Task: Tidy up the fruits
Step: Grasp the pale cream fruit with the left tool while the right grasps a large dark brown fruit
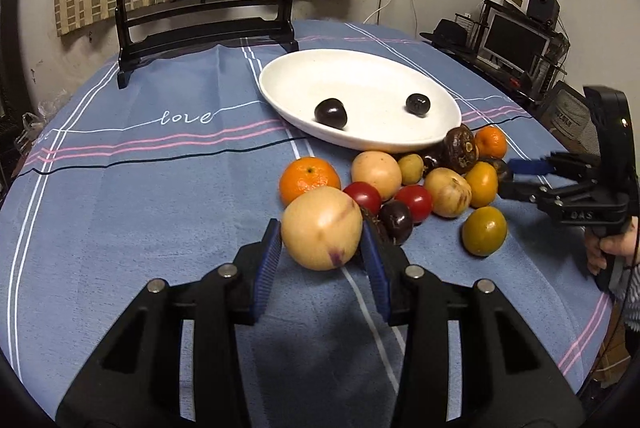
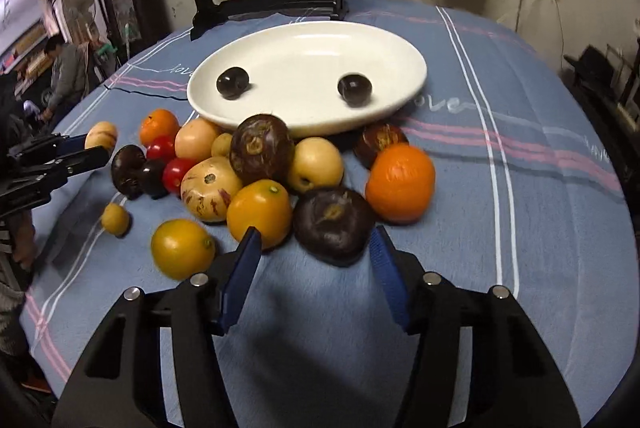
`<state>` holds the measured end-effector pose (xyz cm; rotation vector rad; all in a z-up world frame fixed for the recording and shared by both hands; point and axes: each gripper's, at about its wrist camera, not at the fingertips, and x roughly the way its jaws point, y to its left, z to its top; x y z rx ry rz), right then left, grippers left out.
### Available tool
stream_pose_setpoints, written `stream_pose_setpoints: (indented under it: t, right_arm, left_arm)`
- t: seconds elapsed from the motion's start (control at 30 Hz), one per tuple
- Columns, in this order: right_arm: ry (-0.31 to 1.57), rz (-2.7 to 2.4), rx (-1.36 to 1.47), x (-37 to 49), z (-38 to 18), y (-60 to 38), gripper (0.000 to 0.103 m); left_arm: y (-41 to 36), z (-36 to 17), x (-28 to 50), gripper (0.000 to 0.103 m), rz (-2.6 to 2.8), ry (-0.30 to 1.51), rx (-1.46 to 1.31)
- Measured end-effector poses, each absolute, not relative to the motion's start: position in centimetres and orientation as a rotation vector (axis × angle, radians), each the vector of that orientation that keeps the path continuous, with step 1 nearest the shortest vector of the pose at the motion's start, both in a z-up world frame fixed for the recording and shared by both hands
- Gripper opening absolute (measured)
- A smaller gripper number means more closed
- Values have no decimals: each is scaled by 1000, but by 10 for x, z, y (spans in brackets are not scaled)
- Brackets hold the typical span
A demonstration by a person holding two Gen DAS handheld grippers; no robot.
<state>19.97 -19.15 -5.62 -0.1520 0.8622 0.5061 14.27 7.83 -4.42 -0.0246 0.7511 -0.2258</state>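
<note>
My left gripper (image 1: 320,248) is shut on a large pale yellow fruit (image 1: 322,228), its blue pads pressing both sides; the right wrist view shows that fruit (image 2: 102,135) at far left. A pile of oranges, red tomatoes, yellow and dark fruits (image 1: 416,183) lies on the blue cloth before a white oval plate (image 1: 280,95) holding two dark plums (image 1: 331,112). My right gripper (image 2: 316,244) stands open around a dark purple fruit (image 2: 332,224), with a gap at its left pad. In the left wrist view the right gripper (image 1: 508,175) reaches into the pile from the right.
A black stand with a round goldfish panel (image 1: 208,23) rises behind the plate (image 2: 400,95). A loose yellow fruit (image 2: 182,248) and a small one (image 2: 115,219) lie apart from the pile. A hand (image 1: 612,248) holds the right gripper. A person (image 2: 64,67) stands far left.
</note>
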Motion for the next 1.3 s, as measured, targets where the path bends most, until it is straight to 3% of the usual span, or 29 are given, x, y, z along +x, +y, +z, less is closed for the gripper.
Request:
stream_pose_setpoints:
  t: [0.8, 0.83, 0.93, 1.0, 1.1, 1.3]
  right_arm:
    - [904, 514, -122, 221, -72, -195, 46]
    - [905, 516, -116, 220, -72, -197, 46]
    - [908, 519, -114, 220, -72, -197, 46]
    - [907, 519, -117, 220, -72, -197, 46]
    - [902, 523, -103, 220, -71, -198, 45]
    - [891, 525, -87, 218, -69, -201, 45]
  left_arm:
    - [85, -55, 151, 41, -254, 829, -79]
    - [84, -56, 150, 42, -250, 838, -68]
    - [84, -60, 145, 68, -248, 871, -54]
    - [82, -60, 142, 67, -247, 866, -39]
    - [87, -60, 142, 44, -224, 866, -60]
    - [93, -61, 136, 42, -231, 865, -77]
